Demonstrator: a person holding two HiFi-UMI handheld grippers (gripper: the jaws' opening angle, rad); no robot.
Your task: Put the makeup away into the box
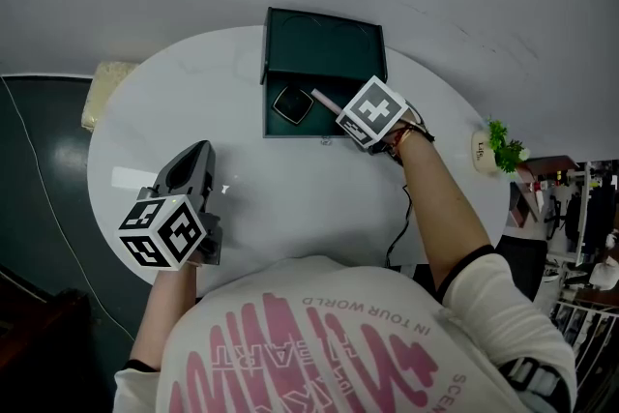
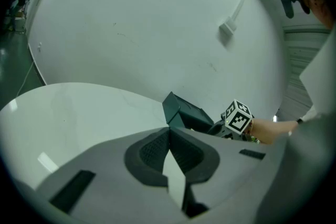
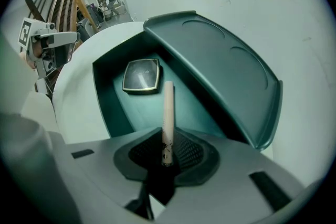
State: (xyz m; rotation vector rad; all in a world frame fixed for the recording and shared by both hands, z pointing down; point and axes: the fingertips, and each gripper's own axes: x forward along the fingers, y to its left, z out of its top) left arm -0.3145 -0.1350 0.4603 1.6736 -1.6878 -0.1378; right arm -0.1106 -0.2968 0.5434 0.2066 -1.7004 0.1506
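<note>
Round white table, open green box, pale wall

1. Box: dark green, lid open and tipped back, at the 12 o'clock edge of the counter.
2. Compact: square, dark, gold-rimmed, lying flat inside the box toward 9 o'clock.
3. Stick: slim, pale pink, pinched in my right gripper over the box.
</note>
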